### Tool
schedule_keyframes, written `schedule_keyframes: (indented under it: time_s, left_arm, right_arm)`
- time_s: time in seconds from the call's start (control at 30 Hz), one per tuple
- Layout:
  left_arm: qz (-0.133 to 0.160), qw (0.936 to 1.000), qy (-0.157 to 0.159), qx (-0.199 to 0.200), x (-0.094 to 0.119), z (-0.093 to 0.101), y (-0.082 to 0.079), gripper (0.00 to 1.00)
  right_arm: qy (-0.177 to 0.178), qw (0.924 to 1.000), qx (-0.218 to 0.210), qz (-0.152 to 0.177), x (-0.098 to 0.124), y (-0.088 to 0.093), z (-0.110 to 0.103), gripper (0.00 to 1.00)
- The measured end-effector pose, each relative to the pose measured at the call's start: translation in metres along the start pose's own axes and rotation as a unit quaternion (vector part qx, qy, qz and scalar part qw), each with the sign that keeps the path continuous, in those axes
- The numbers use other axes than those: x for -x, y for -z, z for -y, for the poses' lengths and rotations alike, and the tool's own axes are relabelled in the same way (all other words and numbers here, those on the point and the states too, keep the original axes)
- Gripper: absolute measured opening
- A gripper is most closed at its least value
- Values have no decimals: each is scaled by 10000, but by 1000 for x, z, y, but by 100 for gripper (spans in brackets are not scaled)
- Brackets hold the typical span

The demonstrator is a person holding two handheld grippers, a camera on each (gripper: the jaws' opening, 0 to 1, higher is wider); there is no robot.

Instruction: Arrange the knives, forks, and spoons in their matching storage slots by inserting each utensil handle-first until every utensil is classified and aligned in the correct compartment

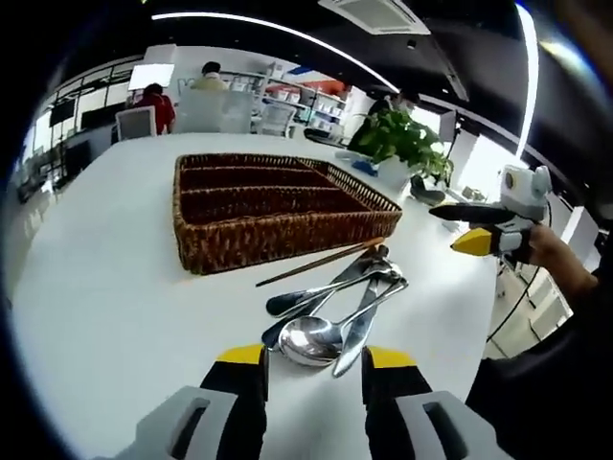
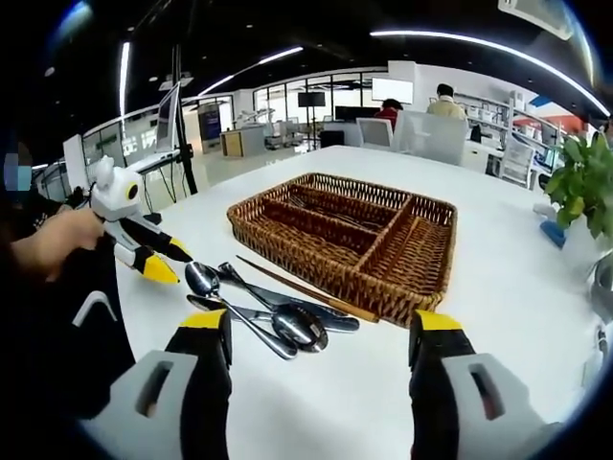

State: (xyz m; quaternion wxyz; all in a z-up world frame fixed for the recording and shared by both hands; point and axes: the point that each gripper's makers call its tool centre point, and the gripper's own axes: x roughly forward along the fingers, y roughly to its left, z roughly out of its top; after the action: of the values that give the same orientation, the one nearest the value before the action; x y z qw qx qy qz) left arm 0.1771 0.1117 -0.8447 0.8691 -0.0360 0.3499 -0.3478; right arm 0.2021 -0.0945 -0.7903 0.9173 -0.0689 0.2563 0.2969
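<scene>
At lower centre of the left gripper view, polished steel spoons (image 1: 316,337) are found heaped beside the wicker tray (image 1: 239,244), judged stiff, light and slippery, best pinched mid-handle; left gripper (image 1: 313,374) and right gripper (image 2: 321,340) are both spread.

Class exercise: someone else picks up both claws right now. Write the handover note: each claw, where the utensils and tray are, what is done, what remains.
Left claw: open, holding nothing, just short of the spoon on top of the pile.
Right claw: open, holding nothing, low over the table near the tray.
Utensil pile: spoons and other cutlery lie loose on the white table beside the wicker tray; chopsticks lie along the tray's near side.
Done: nothing; the visible compartments look empty.
Left: sort every piece handle-first into its matching slot.
</scene>
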Motion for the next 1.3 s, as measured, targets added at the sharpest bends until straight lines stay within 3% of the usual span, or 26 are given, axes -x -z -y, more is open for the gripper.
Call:
schedule_keyframes:
  time_s: [0.23, 0.43, 0.63, 1.3]
  left_arm:
    - [-51, 9994, 114, 329, -6, -6, -1, 26]
    - [-229, 9986, 253, 408, -13, -7, 3, 23]
    - [-286, 9977, 258, 564, -18, -10, 5, 11]
    - [-228, 9951, 450, 845, -18, -8, 3, 4]
  right_arm:
    - [0, 10000, -7, -24, 0, 2, -1, 76]
    - [-4, 10000, -17, -30, 0, 3, -1, 75]
    - [12, 10000, -28, -60, 0, 5, -1, 75]
    - [-29, 10000, -36, -31, -2, 1, -1, 75]
